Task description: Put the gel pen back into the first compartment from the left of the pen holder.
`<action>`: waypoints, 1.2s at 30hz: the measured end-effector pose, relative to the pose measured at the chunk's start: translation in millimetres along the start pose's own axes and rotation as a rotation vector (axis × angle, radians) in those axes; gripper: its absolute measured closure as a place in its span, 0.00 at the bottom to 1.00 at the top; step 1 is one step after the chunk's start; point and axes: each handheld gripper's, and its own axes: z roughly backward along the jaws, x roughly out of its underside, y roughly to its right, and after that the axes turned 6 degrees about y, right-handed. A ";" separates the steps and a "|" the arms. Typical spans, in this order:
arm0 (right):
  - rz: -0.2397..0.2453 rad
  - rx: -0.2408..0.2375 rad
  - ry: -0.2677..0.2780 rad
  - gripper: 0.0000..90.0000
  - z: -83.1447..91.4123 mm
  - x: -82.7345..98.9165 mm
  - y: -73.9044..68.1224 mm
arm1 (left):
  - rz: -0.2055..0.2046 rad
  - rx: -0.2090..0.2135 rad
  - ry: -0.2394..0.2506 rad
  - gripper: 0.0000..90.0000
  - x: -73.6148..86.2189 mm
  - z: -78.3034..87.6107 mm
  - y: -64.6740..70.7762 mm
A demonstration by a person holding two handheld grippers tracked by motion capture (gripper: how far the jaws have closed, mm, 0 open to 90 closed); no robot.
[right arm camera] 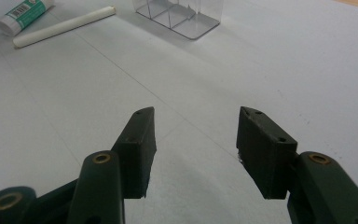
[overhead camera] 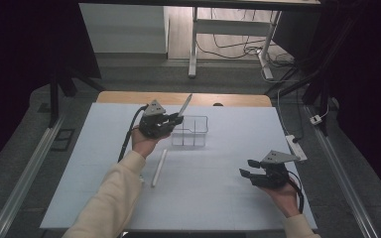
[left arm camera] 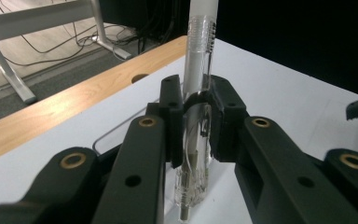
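My left gripper (overhead camera: 174, 120) is shut on a clear pen with a white cap (overhead camera: 184, 105), lifted just left of a clear divided holder (overhead camera: 192, 130) on the white table cover. In the left gripper view the clear pen (left arm camera: 198, 70) stands upright, pinched between the pads of the left gripper (left arm camera: 196, 122). A white stick-like tube (overhead camera: 159, 167) lies flat in front of the left hand. My right gripper (overhead camera: 247, 167) hovers open near the right front of the table, with nothing between the jaws of the right gripper (right arm camera: 196, 140).
A white tube with a green label (right arm camera: 24, 15) lies beside the white stick (right arm camera: 64, 26) and the clear holder (right arm camera: 179, 15) in the right gripper view. A power strip (overhead camera: 296, 147) rests at the table's right edge. Desk legs and cables lie beyond the far wooden edge (overhead camera: 178, 98).
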 end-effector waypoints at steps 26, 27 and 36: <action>-0.004 -0.007 -0.031 0.51 -5.5 4.7 1.4 | 0.061 -0.025 0.011 0.86 8.3 -45.5 -24.4; -0.004 -0.007 -0.030 0.51 -5.6 4.8 1.3 | 0.066 -0.022 0.010 0.86 9.4 -46.6 -25.2; -0.007 -0.008 -0.032 0.51 -6.0 5.0 1.4 | 0.069 -0.022 -0.016 0.86 16.6 -52.2 -26.8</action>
